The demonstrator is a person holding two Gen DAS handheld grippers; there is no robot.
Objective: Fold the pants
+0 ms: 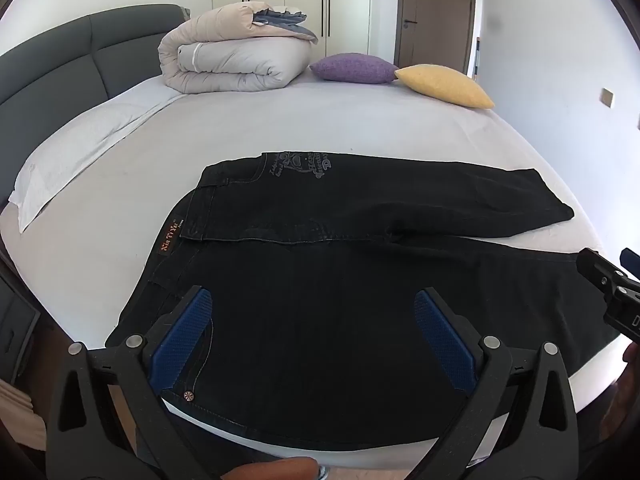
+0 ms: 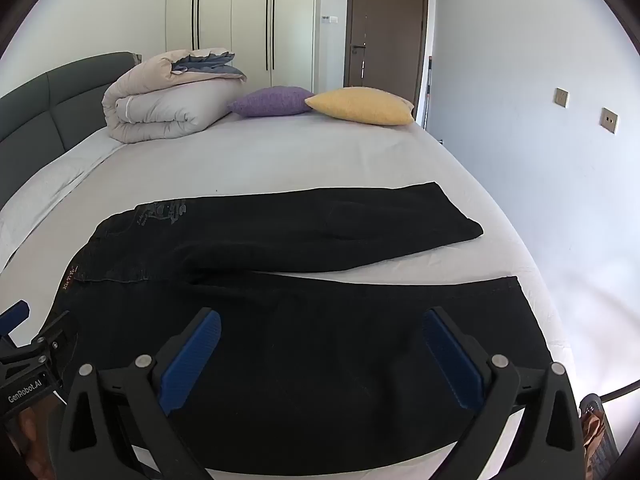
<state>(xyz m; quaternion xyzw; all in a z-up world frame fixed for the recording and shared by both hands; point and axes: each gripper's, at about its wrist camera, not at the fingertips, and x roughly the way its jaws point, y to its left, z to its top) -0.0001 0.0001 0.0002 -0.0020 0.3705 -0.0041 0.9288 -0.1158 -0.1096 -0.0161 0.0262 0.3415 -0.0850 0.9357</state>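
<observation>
Blue-padded left gripper is seen spread wide over the near waist and hip area of the pants, nothing held; contact with the cloth cannot be told. Right gripper is likewise spread wide above the near leg, nothing clamped. Black pants are laid flat across the near edge of the bed, waistband to the left, legs splayed to the right, apparently spread out so one leg can be folded over the other. No fold is judged done yet. Farther back, a rolled duvet, purple pillow and yellow pillow are kept well apart from the pants.
</observation>
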